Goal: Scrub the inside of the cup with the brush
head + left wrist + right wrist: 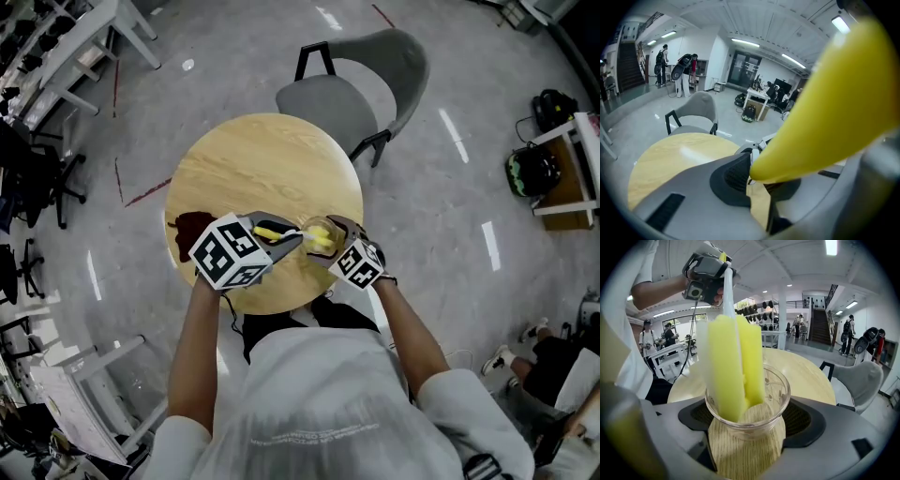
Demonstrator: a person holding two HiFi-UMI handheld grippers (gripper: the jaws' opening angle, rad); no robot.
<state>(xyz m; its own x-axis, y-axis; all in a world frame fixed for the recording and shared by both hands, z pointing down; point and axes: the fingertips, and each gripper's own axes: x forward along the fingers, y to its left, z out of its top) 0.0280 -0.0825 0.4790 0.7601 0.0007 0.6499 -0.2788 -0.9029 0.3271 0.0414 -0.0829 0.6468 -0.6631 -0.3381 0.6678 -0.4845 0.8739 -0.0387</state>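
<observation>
A small clear glass cup [774, 391] sits tilted between the jaws of my right gripper [747, 422], which is shut on it. A brush with a yellow sponge head [731, 366] reaches down inside the cup, almost to its bottom. Its yellow handle [834, 98] fills the right of the left gripper view, with my left gripper [754, 174] shut on it. In the head view both grippers meet over the near edge of the round wooden table [253, 159]: left gripper [286, 242], right gripper [328, 248], cup [322, 234] between them.
A dark red cloth [190, 230] lies on the table's left side, beside my left gripper. A grey chair [361, 84] stands just beyond the table. Desks and chairs line the room's left edge; bags and a stand are at the right.
</observation>
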